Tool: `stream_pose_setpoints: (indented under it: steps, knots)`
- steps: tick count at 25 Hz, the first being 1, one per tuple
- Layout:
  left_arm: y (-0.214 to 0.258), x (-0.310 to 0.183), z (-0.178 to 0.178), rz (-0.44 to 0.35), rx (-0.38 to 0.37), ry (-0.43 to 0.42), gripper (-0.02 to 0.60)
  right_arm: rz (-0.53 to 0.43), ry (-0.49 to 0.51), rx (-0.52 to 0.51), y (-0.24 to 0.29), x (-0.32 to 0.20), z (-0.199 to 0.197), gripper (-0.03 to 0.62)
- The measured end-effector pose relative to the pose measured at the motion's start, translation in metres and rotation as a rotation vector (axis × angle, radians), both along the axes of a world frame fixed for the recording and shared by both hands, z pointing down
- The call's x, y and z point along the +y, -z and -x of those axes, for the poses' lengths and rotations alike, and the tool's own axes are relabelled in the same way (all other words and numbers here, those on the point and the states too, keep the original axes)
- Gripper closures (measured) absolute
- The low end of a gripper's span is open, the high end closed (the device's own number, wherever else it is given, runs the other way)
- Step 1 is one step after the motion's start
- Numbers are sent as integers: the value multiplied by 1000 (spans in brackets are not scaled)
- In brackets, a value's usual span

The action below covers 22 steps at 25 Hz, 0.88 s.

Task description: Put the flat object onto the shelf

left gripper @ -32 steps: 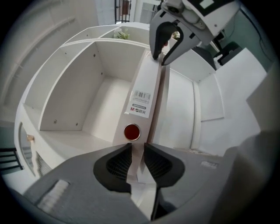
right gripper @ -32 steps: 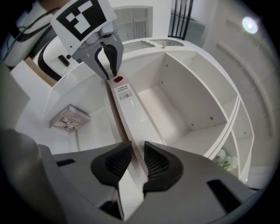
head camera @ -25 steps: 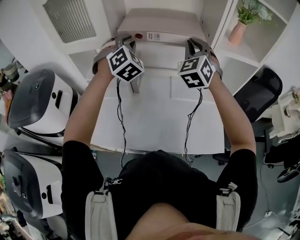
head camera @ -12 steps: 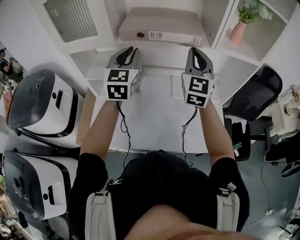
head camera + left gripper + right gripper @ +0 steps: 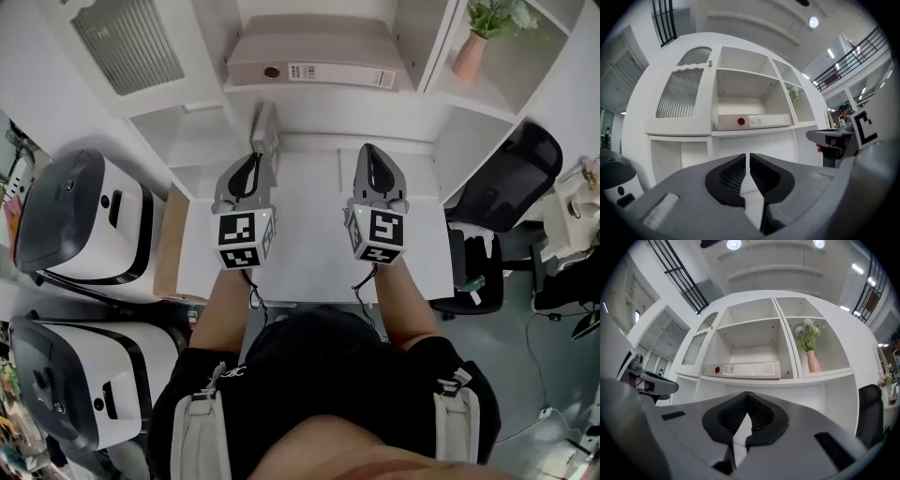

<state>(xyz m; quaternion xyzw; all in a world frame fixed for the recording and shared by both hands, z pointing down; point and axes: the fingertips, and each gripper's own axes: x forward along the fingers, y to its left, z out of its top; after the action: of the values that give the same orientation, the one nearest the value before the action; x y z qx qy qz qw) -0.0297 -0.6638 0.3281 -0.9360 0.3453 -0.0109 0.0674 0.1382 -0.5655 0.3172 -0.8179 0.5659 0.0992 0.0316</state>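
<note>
The flat object is a grey binder (image 5: 309, 64) with a red dot and a white label on its spine. It lies flat on the middle shelf (image 5: 319, 92), and shows in the left gripper view as binder (image 5: 752, 121) and in the right gripper view as binder (image 5: 743, 370). My left gripper (image 5: 251, 161) hovers over the white desk (image 5: 309, 253), well short of the shelf, shut and empty. My right gripper (image 5: 372, 152) is level with it, also shut with nothing in it. Each gripper's own view shows the tips touching: left gripper (image 5: 747, 157), right gripper (image 5: 746, 397).
A pink vase with a plant (image 5: 469, 54) stands in the right shelf bay. A black chair (image 5: 511, 183) is at the right. Two white machines (image 5: 80, 216) stand at the left. A grey upright piece (image 5: 265, 131) sits on the desk just ahead of the left gripper.
Both grippers have drawn back from the shelf toward me and come lower over the desk. The binder stays on the shelf, free of them. Both pairs of jaws have closed.
</note>
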Motion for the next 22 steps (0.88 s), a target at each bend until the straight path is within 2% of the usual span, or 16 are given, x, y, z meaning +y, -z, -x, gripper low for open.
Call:
stream_pose_setpoints:
  steps: [6, 12, 19, 22]
  knots:
    - [-8, -4, 18, 15, 13, 36, 545, 12, -12, -18, -11, 6, -3, 595]
    - [-22, 2, 19, 36, -13, 26, 545, 38, -13, -63, -26, 8, -8, 595]
    - [-26, 0, 20, 52, -21, 33, 545, 23, 13, -26, -28, 9, -3, 594]
    - [-28, -1, 21, 61, -22, 37, 545, 28, 26, -57, -32, 10, -3, 594]
